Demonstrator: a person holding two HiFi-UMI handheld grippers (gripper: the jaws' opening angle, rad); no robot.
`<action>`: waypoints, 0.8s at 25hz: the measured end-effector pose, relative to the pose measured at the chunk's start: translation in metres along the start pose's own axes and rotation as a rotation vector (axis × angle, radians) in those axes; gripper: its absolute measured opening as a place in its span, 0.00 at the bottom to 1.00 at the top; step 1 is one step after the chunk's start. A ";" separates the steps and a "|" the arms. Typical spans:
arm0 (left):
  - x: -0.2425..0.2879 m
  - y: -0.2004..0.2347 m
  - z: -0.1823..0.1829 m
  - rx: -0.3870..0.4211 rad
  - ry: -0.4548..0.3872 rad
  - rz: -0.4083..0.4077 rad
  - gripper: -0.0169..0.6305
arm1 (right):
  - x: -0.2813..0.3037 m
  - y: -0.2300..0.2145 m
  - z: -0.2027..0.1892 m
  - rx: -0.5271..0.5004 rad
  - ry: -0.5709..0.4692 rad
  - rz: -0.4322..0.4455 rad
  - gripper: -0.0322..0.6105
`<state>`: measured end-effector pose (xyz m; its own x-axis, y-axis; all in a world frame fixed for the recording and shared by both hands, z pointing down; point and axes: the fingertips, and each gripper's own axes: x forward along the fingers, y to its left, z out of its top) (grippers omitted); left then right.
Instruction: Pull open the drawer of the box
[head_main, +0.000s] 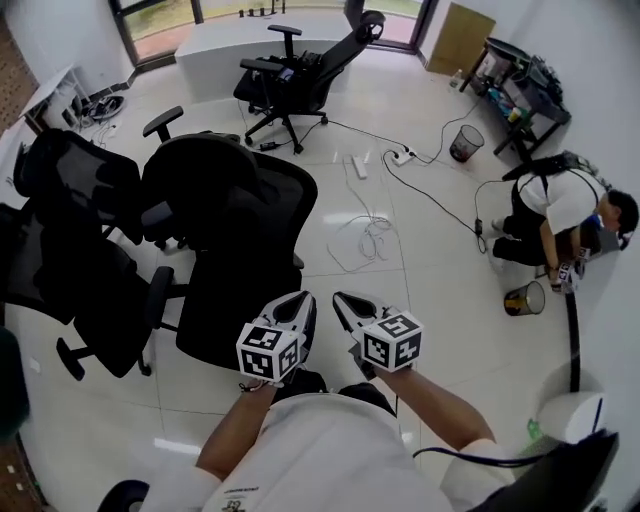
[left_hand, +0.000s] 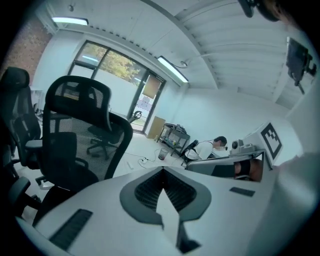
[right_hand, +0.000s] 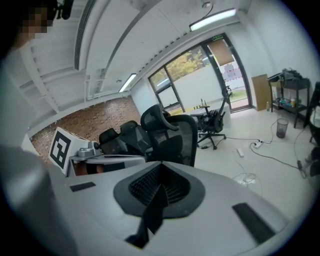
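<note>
No box or drawer shows in any view. In the head view my left gripper (head_main: 299, 301) and my right gripper (head_main: 344, 300) are held side by side close to my chest, above the floor, each with its marker cube toward me. Both point out into the room. The left gripper (left_hand: 162, 173) has its jaws together in the left gripper view, with nothing between them. In the right gripper view the right gripper (right_hand: 160, 168) is likewise shut and empty. Each gripper view also catches the other gripper at its side.
Black office chairs (head_main: 235, 230) stand just ahead and to the left. Cables and a power strip (head_main: 360, 167) lie on the white tiled floor. A person (head_main: 565, 215) crouches at the right near a small bin (head_main: 524, 299). A waste basket (head_main: 466, 143) and a shelf (head_main: 520, 90) are at the far right.
</note>
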<state>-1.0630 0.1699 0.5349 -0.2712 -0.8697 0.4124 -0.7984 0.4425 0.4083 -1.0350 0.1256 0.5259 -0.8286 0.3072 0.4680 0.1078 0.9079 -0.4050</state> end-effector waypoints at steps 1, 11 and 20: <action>0.006 -0.010 -0.001 0.014 0.010 -0.022 0.03 | -0.010 -0.005 -0.001 0.009 -0.013 -0.018 0.03; 0.058 -0.152 -0.031 0.133 0.091 -0.229 0.03 | -0.142 -0.065 -0.050 0.127 -0.109 -0.201 0.03; 0.068 -0.256 -0.077 0.223 0.158 -0.371 0.03 | -0.241 -0.089 -0.101 0.231 -0.207 -0.332 0.03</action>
<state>-0.8352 0.0141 0.5211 0.1267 -0.9088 0.3974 -0.9268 0.0344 0.3741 -0.7897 0.0001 0.5285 -0.8926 -0.0749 0.4446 -0.2883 0.8531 -0.4349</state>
